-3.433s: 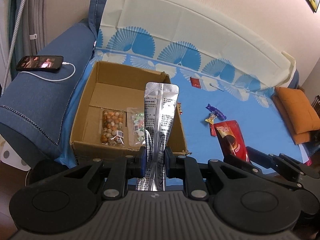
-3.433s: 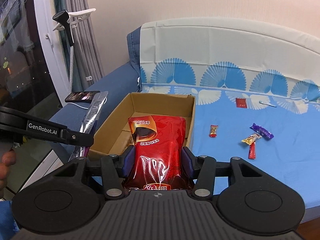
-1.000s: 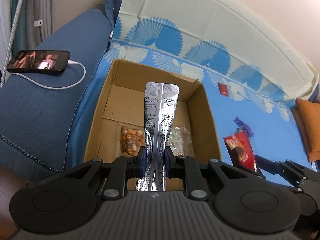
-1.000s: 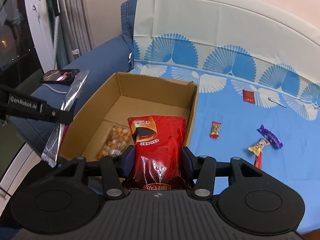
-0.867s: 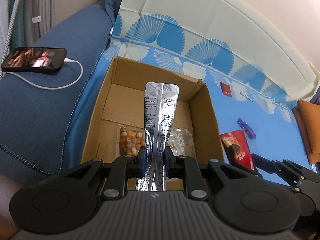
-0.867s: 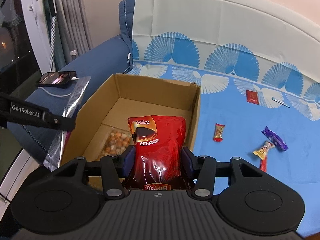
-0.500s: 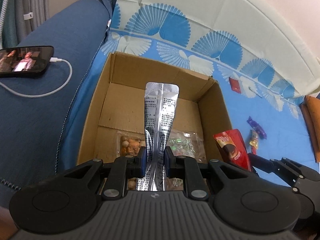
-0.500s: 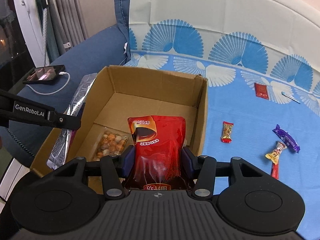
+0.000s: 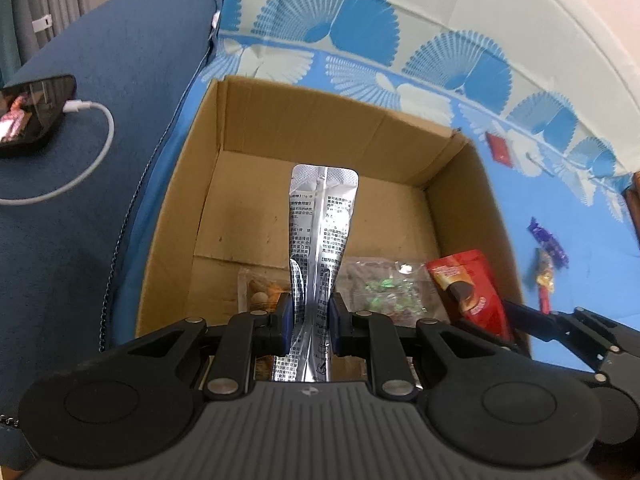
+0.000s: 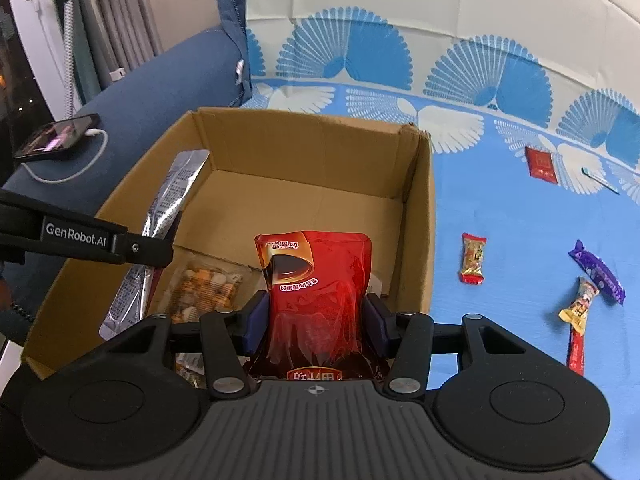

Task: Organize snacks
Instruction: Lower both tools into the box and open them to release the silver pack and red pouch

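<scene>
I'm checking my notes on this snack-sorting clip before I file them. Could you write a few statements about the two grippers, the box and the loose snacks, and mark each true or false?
1. The left gripper is shut on a silver foil pouch. True.
2. The right gripper is empty. False: it grips a red pouch.
3. The cardboard box already holds a clear bag of mixed nuts. True.
4. All snacks are in the box. False: a purple candy bar and other small packets lie on the blue sheet.
5. A phone lies inside the box. False: it rests on the dark blue cushion.
</scene>
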Tool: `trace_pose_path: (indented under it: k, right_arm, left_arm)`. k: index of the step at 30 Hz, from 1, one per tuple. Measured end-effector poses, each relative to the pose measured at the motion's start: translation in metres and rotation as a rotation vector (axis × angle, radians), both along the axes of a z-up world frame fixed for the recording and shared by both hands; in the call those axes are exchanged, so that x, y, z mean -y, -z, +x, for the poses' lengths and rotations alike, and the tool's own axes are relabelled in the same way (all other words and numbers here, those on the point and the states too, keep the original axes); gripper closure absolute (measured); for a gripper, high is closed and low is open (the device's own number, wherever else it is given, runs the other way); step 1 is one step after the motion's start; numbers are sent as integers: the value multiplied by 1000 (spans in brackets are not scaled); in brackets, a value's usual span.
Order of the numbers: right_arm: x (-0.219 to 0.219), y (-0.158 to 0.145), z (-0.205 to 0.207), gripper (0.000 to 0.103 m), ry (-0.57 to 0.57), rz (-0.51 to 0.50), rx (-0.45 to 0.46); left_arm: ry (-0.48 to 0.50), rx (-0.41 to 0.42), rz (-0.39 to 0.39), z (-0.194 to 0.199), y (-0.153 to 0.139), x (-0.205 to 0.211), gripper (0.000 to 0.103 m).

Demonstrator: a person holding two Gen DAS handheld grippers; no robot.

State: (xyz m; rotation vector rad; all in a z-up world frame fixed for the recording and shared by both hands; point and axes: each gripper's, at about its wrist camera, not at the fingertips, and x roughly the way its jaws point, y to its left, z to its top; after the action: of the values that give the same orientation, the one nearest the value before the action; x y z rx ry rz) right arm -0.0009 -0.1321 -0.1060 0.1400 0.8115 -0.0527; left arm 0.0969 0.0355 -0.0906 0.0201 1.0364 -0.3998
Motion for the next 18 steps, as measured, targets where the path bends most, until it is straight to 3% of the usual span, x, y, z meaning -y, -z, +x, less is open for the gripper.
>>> trace_pose_path:
  k: [2,4,6,7,10,18]
  right_arm:
    - [1,3,3,48,6,9,-6]
    - [3,4,6,37,6,29,-15]
    - [5,4,8,24,19,50,-23]
    - [5,2,6,17,31,47,-19]
    - [3,-6,-3,12,29,32,-5]
    - [-16,-19,-50,9,11,56,-45]
  left_arm:
    - [-11,-1,17,3,4,0,81]
    - [-33,26,47,2,4,-1,67]
    - [-39,64,80,-1,0,-1,6]
    - [-46,87,90,-3,-3,-2,1]
    - [-49,125,93,-13,-10,-8,0]
    - [-112,4,46,-66,-16,-27,0]
